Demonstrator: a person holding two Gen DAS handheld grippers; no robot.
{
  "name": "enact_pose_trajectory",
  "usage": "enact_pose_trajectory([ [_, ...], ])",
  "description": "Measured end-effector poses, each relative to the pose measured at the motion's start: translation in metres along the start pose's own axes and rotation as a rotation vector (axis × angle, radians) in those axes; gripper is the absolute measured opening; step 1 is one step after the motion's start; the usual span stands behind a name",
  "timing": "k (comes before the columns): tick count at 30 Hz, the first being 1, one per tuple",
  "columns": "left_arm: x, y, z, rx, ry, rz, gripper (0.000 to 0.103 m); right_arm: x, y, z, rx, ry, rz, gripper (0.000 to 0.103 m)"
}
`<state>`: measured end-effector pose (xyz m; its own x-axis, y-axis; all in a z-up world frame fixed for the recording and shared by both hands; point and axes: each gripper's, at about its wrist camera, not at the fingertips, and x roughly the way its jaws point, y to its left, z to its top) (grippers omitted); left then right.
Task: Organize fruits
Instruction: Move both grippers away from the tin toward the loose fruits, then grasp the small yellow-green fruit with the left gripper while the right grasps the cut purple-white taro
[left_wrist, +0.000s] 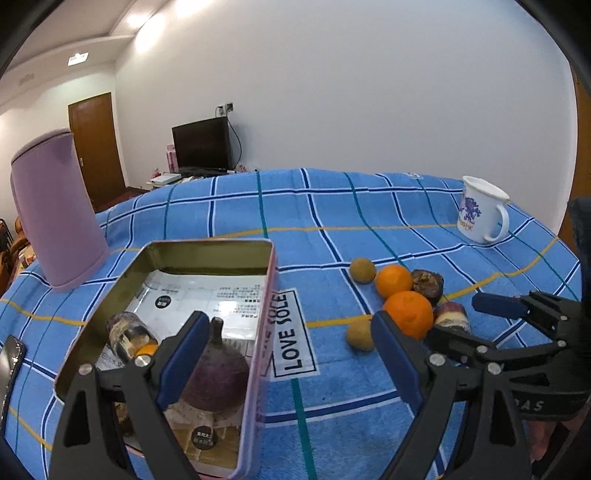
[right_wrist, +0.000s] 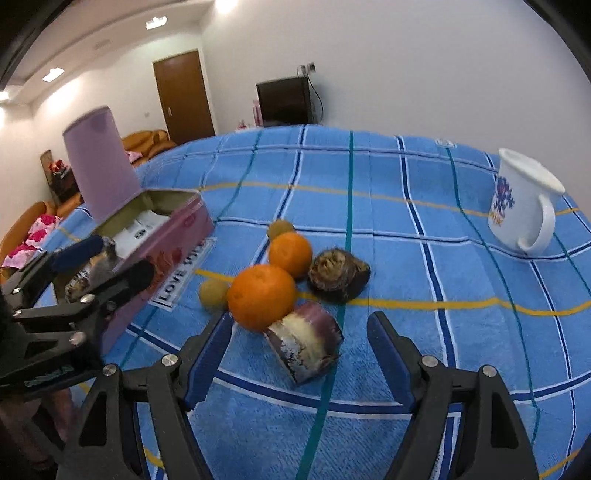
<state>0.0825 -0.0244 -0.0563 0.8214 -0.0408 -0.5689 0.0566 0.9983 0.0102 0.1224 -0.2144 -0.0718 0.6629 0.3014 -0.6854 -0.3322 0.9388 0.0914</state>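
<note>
An open pink tin box (left_wrist: 264, 314) lies on the blue checked cloth and holds a purple fig-like fruit (left_wrist: 218, 373) and a cut purple piece (left_wrist: 125, 334). My left gripper (left_wrist: 291, 336) is open, its left finger over the box, its right finger beside the fruit pile. The pile has two oranges (right_wrist: 261, 295) (right_wrist: 290, 253), two small brown fruits (right_wrist: 213, 293) (right_wrist: 280, 228), a dark shrivelled fruit (right_wrist: 338, 275) and a cut purple piece (right_wrist: 304, 339). My right gripper (right_wrist: 299, 339) is open around that cut piece. The box also shows in the right wrist view (right_wrist: 173, 236).
A lilac cylinder (left_wrist: 55, 214) stands behind the box at the left. A white mug (left_wrist: 482, 210) stands at the far right of the table. A dark phone-like object (left_wrist: 9, 365) lies at the left edge. A "LOVE SOLE" label (left_wrist: 291, 334) is on the cloth.
</note>
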Motion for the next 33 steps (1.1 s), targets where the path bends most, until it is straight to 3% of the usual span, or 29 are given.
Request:
enact_pose_trajectory([
  [1,0.0,0.001,-0.001,-0.001,-0.001,0.001,0.091,0.002,0.0,0.0,-0.001,0.01,0.007,0.077],
  [4,-0.001,0.001,-0.001,-0.001,0.0,-0.006,0.091,0.013,-0.002,0.0,0.011,0.064,0.019,0.056],
  [6,-0.001,-0.001,-0.001,0.007,0.0,-0.008,0.091,0.014,-0.005,-0.001,0.025,0.068,0.054,0.049],
  [12,-0.002,-0.016,-0.003,0.057,0.006,-0.041,0.085,-0.002,-0.009,-0.003,0.052,0.001,0.023,0.048],
  [15,0.003,-0.03,-0.002,0.108,0.025,-0.063,0.071,-0.009,-0.012,-0.003,0.063,-0.028,0.002,0.048],
  [17,0.01,-0.039,-0.002,0.145,0.054,-0.079,0.054,-0.011,-0.015,-0.003,0.076,-0.036,0.0,0.048],
  [21,0.032,-0.052,-0.001,0.174,0.152,-0.111,0.049,-0.015,-0.015,-0.003,0.073,-0.053,-0.006,0.048],
  [27,0.049,-0.055,0.003,0.159,0.209,-0.125,0.048,-0.019,-0.013,-0.003,0.067,-0.07,-0.005,0.049],
  [28,0.051,-0.053,0.003,0.151,0.213,-0.129,0.046,-0.018,-0.015,-0.003,0.073,-0.067,-0.001,0.049],
  [29,0.053,-0.052,0.003,0.146,0.222,-0.141,0.038,-0.018,-0.015,-0.003,0.078,-0.066,0.0,0.049],
  [33,0.062,-0.05,0.001,0.132,0.274,-0.171,0.031,-0.018,-0.015,-0.003,0.081,-0.066,-0.01,0.049],
])
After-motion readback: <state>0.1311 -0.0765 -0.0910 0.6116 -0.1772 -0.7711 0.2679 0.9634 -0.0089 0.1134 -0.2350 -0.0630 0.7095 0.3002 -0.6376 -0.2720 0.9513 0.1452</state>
